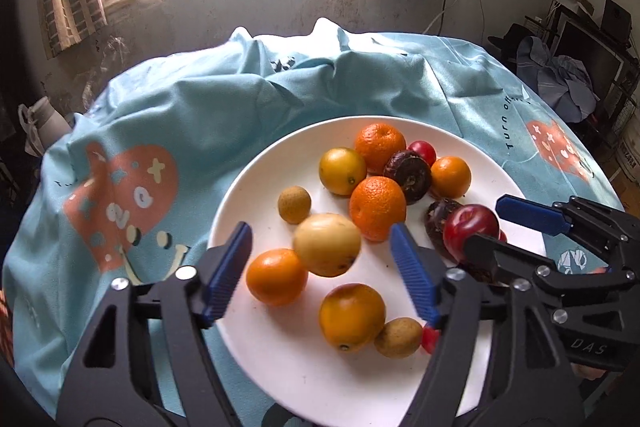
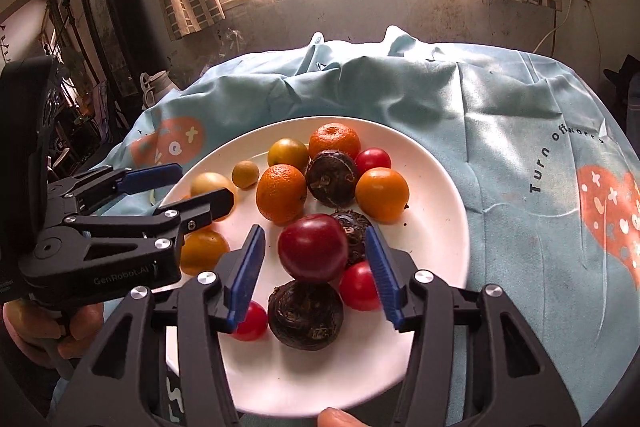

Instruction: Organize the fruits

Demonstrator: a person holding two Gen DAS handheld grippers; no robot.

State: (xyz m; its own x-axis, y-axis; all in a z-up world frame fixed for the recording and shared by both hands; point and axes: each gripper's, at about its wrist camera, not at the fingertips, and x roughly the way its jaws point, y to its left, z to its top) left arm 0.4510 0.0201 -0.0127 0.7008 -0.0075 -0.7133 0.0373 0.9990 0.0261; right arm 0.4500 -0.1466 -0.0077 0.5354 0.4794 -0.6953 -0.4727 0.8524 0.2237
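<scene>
A white plate [image 1: 288,367] on a light blue cloth holds several fruits: oranges, yellow fruits, small brown longans, red tomatoes, dark water chestnuts. My left gripper [image 1: 320,267] is open, its blue pads either side of a pale yellow fruit [image 1: 326,245] and an orange [image 1: 276,277], not touching them. My right gripper [image 2: 316,267] is open around a dark red plum [image 2: 313,247] above a water chestnut [image 2: 306,315]. The right gripper also shows in the left wrist view [image 1: 500,227], and the left gripper in the right wrist view [image 2: 188,187].
The blue cloth [image 1: 192,115] with red strawberry prints covers a round table and is rumpled behind the plate. A window and a grey wall stand behind. A thumb [image 2: 336,417] holds the plate's near rim.
</scene>
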